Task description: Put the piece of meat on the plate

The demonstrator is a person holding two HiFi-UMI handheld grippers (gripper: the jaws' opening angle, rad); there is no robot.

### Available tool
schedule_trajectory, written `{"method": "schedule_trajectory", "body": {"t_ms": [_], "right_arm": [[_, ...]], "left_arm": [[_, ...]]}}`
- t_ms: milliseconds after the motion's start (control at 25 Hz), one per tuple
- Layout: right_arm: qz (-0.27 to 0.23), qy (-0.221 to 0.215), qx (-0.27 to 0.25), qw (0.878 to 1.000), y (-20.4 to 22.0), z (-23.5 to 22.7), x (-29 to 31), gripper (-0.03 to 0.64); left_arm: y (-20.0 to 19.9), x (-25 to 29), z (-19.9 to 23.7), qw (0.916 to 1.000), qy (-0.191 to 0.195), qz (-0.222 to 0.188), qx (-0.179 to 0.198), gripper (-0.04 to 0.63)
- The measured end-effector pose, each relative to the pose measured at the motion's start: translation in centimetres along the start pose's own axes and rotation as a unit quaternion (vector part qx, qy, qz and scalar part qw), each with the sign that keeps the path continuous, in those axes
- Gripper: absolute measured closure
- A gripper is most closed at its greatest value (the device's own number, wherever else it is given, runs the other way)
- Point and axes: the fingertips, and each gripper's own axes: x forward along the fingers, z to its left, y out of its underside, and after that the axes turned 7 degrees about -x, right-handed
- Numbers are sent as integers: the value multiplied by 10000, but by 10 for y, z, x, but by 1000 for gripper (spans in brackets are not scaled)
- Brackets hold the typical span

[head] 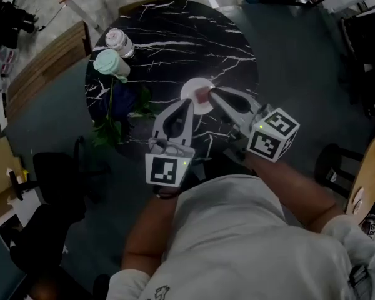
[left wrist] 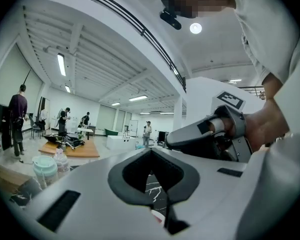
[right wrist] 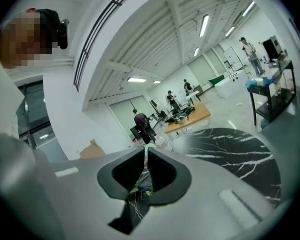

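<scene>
1. The piece of meat (head: 203, 95) is lying on the plate (head: 189, 92) as a small reddish lump on the plate's right half.
2. The plate is sitting on the round black marble tabletop (head: 175, 30), right of the middle and toward the near edge.
3. The left gripper (head: 189, 105) is hanging over the near edge of the tabletop. In the head view its tips are showing just below the plate's near rim. In its own view (left wrist: 151, 150) the jaws are pressing together at the tips and pinching nothing.
4. The right gripper (head: 214, 92) is reaching in from the near right edge. In the head view its tips are showing just beside the meat, and that view is not telling whether they touch it. In its own view (right wrist: 145, 150) the jaws are meeting with only a hairline slit between them, and nothing is held there.
5. A clear lidded cup (head: 119, 41) and a mint-lidded cup (head: 110, 62) are standing just beside each other at the far left edge of the tabletop.
6. A flower stem with green leaves (head: 112, 120) is lying along the left part of the tabletop, running toward the near left edge.
</scene>
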Motion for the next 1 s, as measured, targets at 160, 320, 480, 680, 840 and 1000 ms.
{"method": "schedule_trajectory", "body": {"t_ms": [160, 320, 480, 680, 840, 1000], "right_arm": [[-341, -74, -505, 9981, -32, 40, -20, 609], [-561, -302, -1026, 9927, -51, 92, -38, 614], [-741, -432, -1428, 9860, -60, 144, -61, 614], [-1061, -252, -2102, 9716, -65, 194, -88, 615], [-1225, 14, -2436, 9621, -58, 223, -105, 615], [-1365, 351, -2617, 9548, -44, 250, -119, 615]], "left_arm": [[-38, -18, -20, 9997, 205, -160, 44, 589], [-72, -43, -45, 9978, 538, -305, 224, 589], [-97, -71, -72, 9955, 838, -355, 254, 589], [-130, -106, -89, 9938, 939, -478, 349, 589], [-150, -136, -107, 9925, 955, -601, 465, 589], [-151, -168, -124, 9910, 1087, -574, 522, 589]]}}
